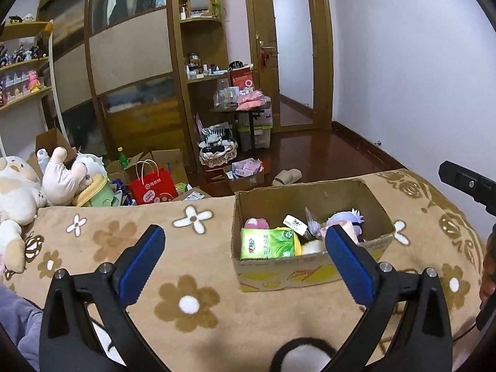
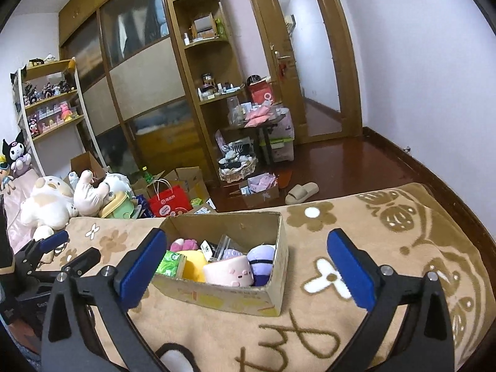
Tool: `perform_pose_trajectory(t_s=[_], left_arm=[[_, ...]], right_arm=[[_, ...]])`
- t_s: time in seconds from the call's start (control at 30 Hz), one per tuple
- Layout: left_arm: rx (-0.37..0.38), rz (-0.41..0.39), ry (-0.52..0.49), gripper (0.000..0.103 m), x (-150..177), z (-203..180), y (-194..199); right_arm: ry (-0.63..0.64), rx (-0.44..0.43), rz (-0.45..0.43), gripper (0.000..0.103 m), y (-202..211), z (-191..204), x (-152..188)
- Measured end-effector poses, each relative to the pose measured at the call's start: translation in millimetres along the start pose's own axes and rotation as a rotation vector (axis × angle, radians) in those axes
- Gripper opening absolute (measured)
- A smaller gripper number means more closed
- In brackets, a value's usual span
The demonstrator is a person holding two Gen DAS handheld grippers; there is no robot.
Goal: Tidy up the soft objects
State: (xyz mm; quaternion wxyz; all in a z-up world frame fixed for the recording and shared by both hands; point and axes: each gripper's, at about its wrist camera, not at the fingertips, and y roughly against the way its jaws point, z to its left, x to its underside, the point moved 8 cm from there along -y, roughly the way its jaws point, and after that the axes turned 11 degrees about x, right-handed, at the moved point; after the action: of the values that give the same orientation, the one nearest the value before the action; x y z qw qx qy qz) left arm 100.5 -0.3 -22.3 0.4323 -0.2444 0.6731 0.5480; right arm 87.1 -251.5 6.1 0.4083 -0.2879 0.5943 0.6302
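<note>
A cardboard box (image 1: pixel 313 274) (image 2: pixel 217 297) stands on the brown flowered blanket (image 1: pixel 192 279) (image 2: pixel 387 232). It holds a green tissue pack (image 1: pixel 267 243) (image 2: pixel 170 265), a yellow plush (image 2: pixel 194 265), a pink plush (image 2: pixel 231 270), a purple doll (image 1: pixel 347 221) (image 2: pixel 263 259) and a small pink toy (image 1: pixel 256 223). My left gripper (image 1: pixel 245 241) is open and empty, near the box's left front. My right gripper (image 2: pixel 246 245) is open and empty, over the box's near side. A black-and-white soft thing (image 1: pixel 305 355) (image 2: pixel 173 358) lies at the bottom edge.
Plush toys (image 1: pixel 37 183) (image 2: pixel 62 198) pile up at the blanket's left end. Beyond the bed edge are a red bag (image 1: pixel 153 187), open boxes, a basket (image 2: pixel 237 167), a slipper (image 2: pixel 302 192), shelves and a door. The other gripper shows at the frame edges (image 1: pixel 471 186) (image 2: pixel 46 254).
</note>
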Motion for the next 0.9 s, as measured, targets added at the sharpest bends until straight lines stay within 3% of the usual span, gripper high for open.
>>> perform_pose_trajectory(t_s=[0.4, 0.9], left_arm=[[-0.001, -0.01, 0.008, 0.102, 11, -1, 31], [-0.019, 0.033, -0.007, 0.102, 20, 0, 14]], right_arm=[[0.058, 0.032, -0.005, 0.103, 22, 2, 23], [0.09, 0.084, 0.012, 0.103, 4, -2, 43]])
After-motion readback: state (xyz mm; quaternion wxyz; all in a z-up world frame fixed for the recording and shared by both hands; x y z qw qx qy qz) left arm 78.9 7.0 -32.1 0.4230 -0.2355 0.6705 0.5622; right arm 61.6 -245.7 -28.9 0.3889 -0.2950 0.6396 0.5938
